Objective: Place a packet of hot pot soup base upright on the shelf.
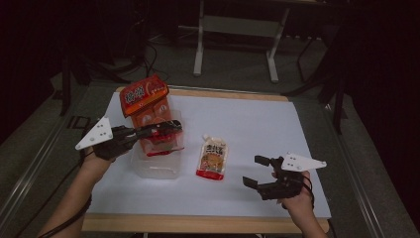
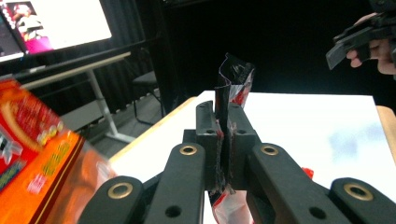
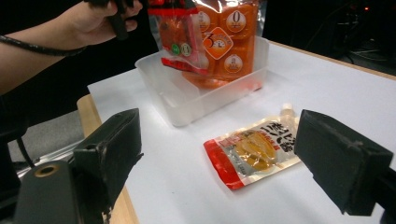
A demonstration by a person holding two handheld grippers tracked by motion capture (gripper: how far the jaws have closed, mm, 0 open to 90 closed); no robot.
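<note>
Pinching the top seam of a small red packet (image 1: 161,136), the left gripper (image 1: 171,127) holds it upright over the clear plastic tub (image 1: 157,167) near the left side of the white table (image 1: 257,119). In the left gripper view the jaws are clamped tight on the packet's crinkled edge (image 2: 232,88) — glossy film, dark at the seal, red and white below. From the right gripper view the packet (image 3: 180,39) hangs flat in front of a taller orange bag (image 3: 224,39) that stands inside the tub, printed with round labels and a diamond badge. Its red, folded top (image 1: 144,94) leans toward the table's far left corner. A spouted pouch (image 1: 213,157) — red border, pale centre with a food picture — lies flat on the table just right of the tub. The right gripper (image 1: 261,172) hovers at the near right, jaws spread wide and holding nothing.
</note>
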